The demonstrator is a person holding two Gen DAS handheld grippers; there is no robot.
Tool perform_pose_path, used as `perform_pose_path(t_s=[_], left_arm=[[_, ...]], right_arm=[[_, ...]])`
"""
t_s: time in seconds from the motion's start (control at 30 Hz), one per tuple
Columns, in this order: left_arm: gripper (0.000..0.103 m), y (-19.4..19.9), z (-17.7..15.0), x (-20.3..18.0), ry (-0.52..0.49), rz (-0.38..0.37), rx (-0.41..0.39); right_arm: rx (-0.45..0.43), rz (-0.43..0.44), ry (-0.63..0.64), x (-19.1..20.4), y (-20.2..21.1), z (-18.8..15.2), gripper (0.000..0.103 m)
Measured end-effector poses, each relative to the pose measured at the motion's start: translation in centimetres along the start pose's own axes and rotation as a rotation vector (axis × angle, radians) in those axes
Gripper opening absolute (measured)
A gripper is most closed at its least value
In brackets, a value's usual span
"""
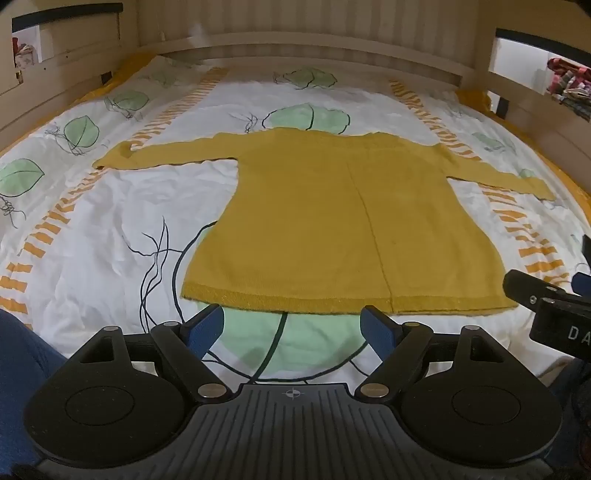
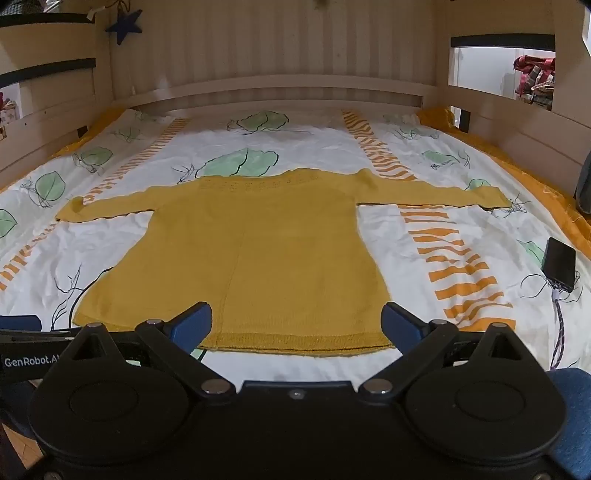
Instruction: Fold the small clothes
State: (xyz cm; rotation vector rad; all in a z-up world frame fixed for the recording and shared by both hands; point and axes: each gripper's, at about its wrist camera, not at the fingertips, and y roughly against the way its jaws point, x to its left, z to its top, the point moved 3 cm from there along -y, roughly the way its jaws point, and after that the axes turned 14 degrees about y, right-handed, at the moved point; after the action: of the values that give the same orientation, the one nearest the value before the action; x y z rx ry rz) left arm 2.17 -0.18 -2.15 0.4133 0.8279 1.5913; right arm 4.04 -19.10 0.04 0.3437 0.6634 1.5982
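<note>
Across the whole of both views spreads a bed [image 1: 110, 229], its white cover printed with green leaves, dark line drawings and bands of orange dashes, with pale wooden panelling and rails behind it along the top of the frame. In the centre of the left wrist view lies a mustard-yellow knitted sweater [image 1: 332, 221], spread flat with its hem toward the bottom of the frame and its neck toward the top; both sleeves stretch out sideways, the left-hand cuff folded over on itself. A seam line runs down the body from centre to hem.

At the lower middle of the left wrist view the left gripper [image 1: 291, 323] has its blue fingers [image 1: 207, 325] spread wide with nothing between them, their tips just short of the sweater's hem, over a green leaf print. In the right wrist view the right gripper [image 2: 295, 323] is likewise spread wide and holds nothing, its fingers [image 2: 400, 325] framing the hem at the lower centre.

At the right edge of the right wrist view a dark phone [image 2: 559, 262] lies on the cover with a braided cable [image 2: 557, 325] running down from it. In the upper left hangs a blue star [image 2: 125, 26].
</note>
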Motion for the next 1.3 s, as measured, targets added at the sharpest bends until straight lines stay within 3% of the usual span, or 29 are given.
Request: perform_pose_path(t_s=[1.3], left_arm=[[0.081, -0.3, 0.0, 0.4, 0.010, 0.002, 0.017]], right_arm=[[0.024, 0.008, 0.021, 1.0, -0.8, -0.3, 0.098]])
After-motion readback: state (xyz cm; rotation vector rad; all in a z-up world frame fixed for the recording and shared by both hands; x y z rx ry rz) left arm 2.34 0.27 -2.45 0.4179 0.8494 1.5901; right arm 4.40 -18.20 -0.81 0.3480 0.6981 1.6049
